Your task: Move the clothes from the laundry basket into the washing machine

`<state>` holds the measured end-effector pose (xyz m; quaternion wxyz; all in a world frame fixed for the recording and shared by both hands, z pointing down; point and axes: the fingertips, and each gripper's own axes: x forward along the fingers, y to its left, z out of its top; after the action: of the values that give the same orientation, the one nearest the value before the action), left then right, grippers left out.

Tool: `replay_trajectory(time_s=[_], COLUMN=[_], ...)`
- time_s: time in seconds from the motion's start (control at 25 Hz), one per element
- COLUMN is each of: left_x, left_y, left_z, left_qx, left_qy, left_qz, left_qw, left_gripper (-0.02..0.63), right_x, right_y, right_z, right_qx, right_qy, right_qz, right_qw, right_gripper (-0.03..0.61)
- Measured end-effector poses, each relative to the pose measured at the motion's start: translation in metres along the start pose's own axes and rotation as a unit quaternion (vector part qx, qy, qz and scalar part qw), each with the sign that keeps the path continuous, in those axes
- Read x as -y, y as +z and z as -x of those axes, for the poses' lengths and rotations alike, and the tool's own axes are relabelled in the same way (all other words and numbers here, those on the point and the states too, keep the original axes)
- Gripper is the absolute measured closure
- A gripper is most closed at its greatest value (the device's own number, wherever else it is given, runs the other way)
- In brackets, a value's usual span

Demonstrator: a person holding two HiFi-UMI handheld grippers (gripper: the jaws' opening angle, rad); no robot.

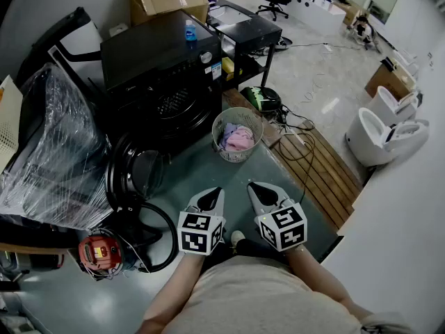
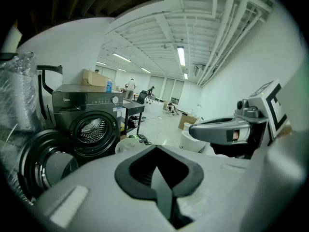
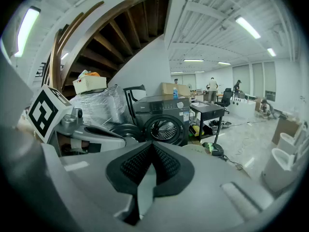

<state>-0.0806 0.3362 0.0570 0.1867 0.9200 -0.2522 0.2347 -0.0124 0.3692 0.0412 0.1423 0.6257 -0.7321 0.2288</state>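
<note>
My left gripper and right gripper were both closed on nothing. The pink and lilac clothes lay in the round white mesh laundry basket, just before the open black washing machine.

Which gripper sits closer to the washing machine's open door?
The left gripper: in the head view the open door lies off its outer side, with the right gripper farther over beyond it.

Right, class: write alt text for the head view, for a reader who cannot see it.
A round mesh laundry basket holding pink clothes stands before a black front-loading washing machine with its round door open. Nearer, the left gripper and right gripper are shut, empty.
</note>
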Motion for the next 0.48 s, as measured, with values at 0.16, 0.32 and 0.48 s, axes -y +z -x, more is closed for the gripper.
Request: replay_trajectory(time_s=[0.16, 0.32, 0.48], left_x=[0.003, 0.004, 0.0], left_y=[-0.001, -0.002, -0.001], left_z=[0.004, 0.005, 0.007], left_qx=[0.008, 0.006, 0.006], left_qy=[-0.005, -0.016, -0.023], left_qz=[0.009, 0.009, 0.002], left_qw=[0.9999, 0.9998, 0.9997], left_gripper=[0.612, 0.612, 0.612], right_x=[-0.002, -0.007, -0.013], right_y=[0.0, 0.001, 0.005], right_z=[0.004, 0.006, 0.002], right_qx=[0.004, 0.005, 0.016], right_qy=[0.004, 0.009, 0.003], right_qz=[-0.015, -0.012, -0.023], right_qw=[1.0, 1.0, 1.0], right_gripper=[0.557, 0.557, 0.557])
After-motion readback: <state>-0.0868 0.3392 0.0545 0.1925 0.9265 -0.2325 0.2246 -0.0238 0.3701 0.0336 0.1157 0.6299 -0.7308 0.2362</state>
